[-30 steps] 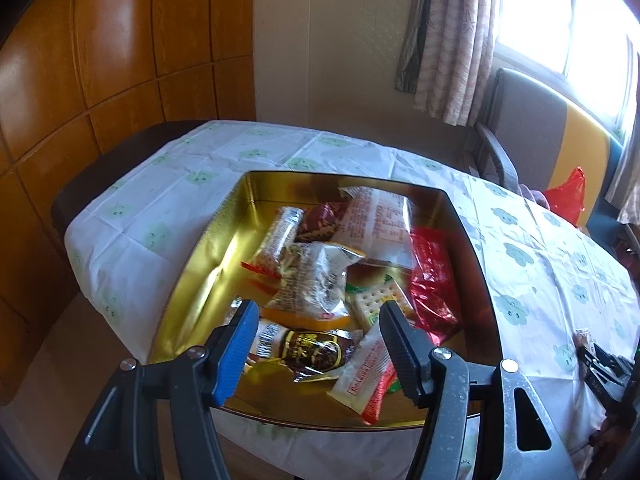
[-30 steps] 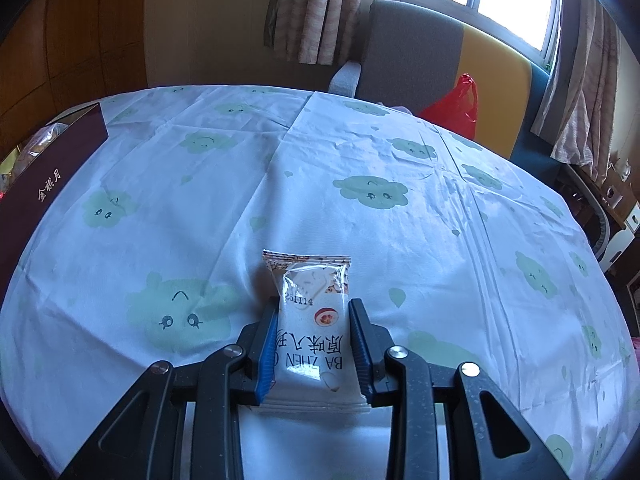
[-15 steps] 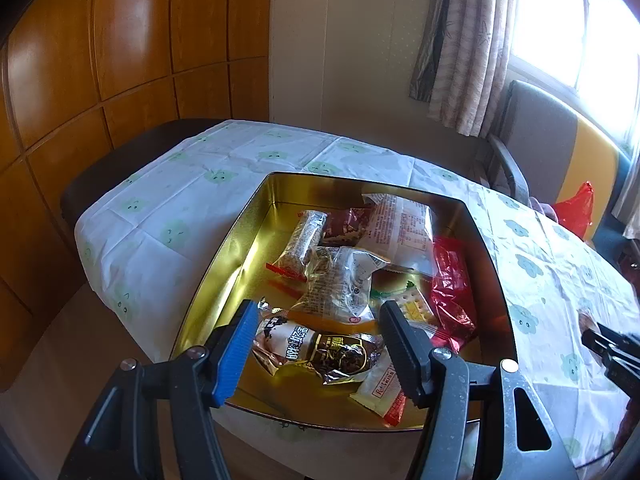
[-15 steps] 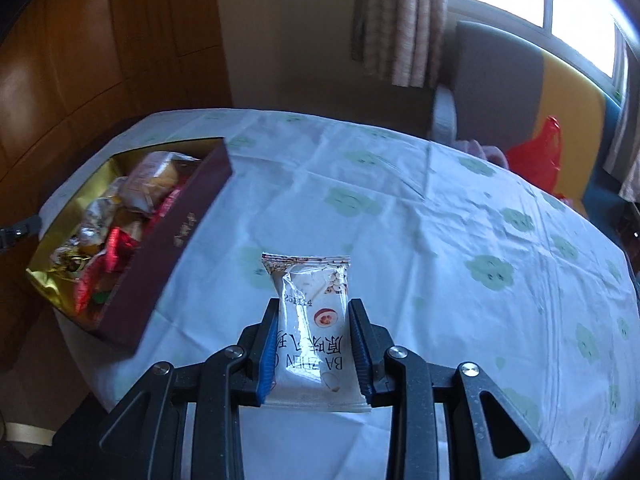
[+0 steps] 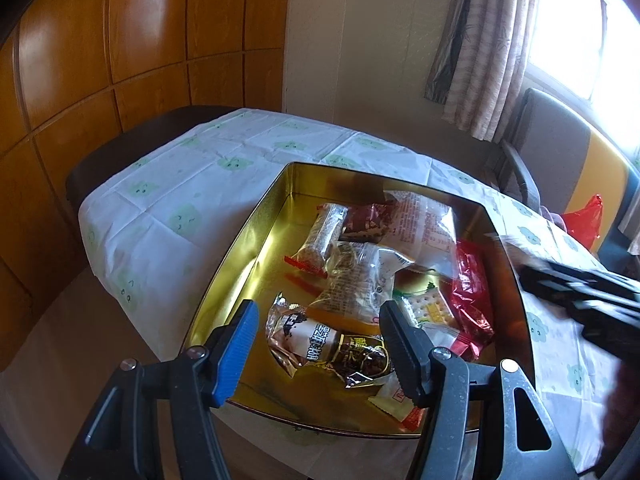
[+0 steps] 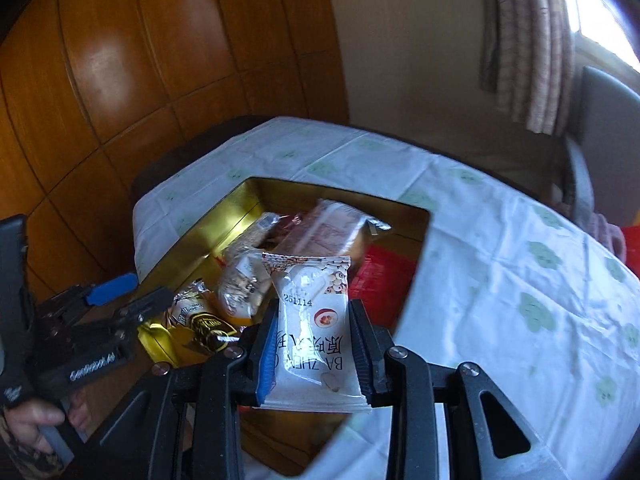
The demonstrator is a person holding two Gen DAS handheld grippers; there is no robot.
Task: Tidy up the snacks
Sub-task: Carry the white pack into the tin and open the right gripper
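room: wood panels on the wall, a curtain by a bright window, an armchair behind the bench.
bench: we see it covered by a white cloth printed with pale green faces.
tin: a gold tin sits open on the cloth near the bench edge, with dark outer walls.
snacks in the tin: a brown and gold packet at the near end, a clear packet just behind it, a cereal bar toward the far left, a red wrapper along the right wall, a cracker pack partly under the others.
left gripper: our left fingers stand apart above the near end of the tin, nothing between them; the brown and gold packet lies below the gap.
right gripper: our right fingers are clamped on a white snack packet, held upright in the air over the near edge of the tin.
left hand: seen from the right camera gripping the left handle, beside the tin.
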